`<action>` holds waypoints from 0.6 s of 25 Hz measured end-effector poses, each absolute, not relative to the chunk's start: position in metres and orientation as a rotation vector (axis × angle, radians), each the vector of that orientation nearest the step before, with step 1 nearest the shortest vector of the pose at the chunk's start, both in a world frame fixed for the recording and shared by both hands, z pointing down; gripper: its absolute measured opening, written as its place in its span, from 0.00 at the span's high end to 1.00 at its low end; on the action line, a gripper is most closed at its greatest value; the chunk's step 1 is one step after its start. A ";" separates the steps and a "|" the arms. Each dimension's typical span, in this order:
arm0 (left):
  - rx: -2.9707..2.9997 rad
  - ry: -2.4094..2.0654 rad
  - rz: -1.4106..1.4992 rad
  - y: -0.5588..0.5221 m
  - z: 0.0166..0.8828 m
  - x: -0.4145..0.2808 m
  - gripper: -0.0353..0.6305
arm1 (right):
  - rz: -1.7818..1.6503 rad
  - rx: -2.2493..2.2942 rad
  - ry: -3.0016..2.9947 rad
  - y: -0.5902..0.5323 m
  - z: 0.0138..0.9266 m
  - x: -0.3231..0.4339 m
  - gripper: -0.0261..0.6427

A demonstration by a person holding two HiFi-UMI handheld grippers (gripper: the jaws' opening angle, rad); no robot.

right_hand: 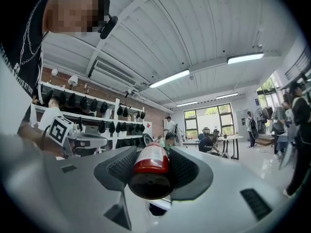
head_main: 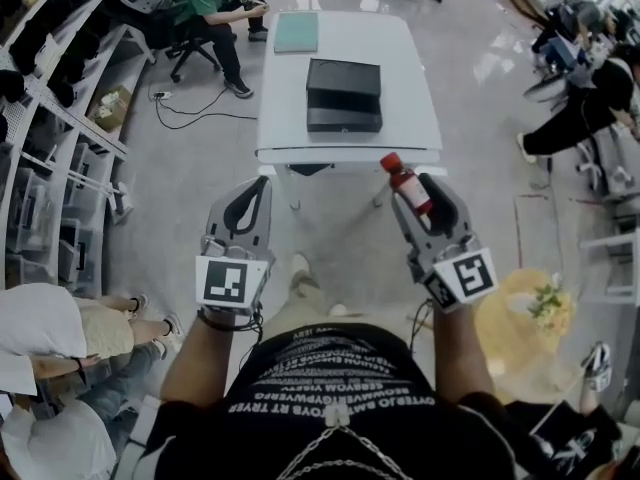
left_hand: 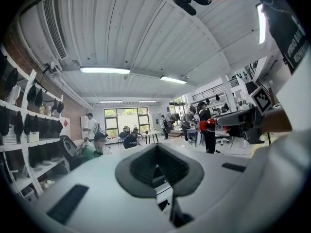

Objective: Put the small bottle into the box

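My right gripper (head_main: 418, 192) clamped on small red-capped plastic bottle (head_main: 407, 184), left gripper (head_main: 251, 201) jaws together, empty, black rectangular box (head_main: 344, 95) at 12 o'clock on white table (head_main: 402, 68)

No word or number reads clearly. My black shirt (head_main: 340, 373), behind my right gripper (head_main: 420, 193), bears rows of white lettering, upside down and too blurred to spell out. The white label on the small bottle (right_hand: 150, 166) in that gripper is illegible.

Bottle (head_main: 405, 180): we count one.
Box (head_main: 343, 76): one or two stacked; we cannot tell.
Green pad (head_main: 296, 31): one.
Tabletop (head_main: 420, 88): one.
Grippers: two, left gripper (head_main: 258, 186), right gripper (head_main: 420, 188).
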State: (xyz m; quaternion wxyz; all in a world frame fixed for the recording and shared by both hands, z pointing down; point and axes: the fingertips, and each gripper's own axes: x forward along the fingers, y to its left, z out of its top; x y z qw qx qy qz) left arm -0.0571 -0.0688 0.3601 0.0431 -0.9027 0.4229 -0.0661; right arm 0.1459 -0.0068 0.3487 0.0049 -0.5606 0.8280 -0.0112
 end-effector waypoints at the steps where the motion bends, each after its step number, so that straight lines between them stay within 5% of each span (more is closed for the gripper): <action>1: -2.762 1.289 -0.201 -0.078 0.360 -0.057 0.94 | -0.037 -1.759 2.594 -0.015 0.349 0.145 0.65; 15: -2.783 1.259 -0.241 -0.196 0.370 -0.057 0.94 | -0.100 -1.750 2.648 -0.127 0.362 0.133 0.65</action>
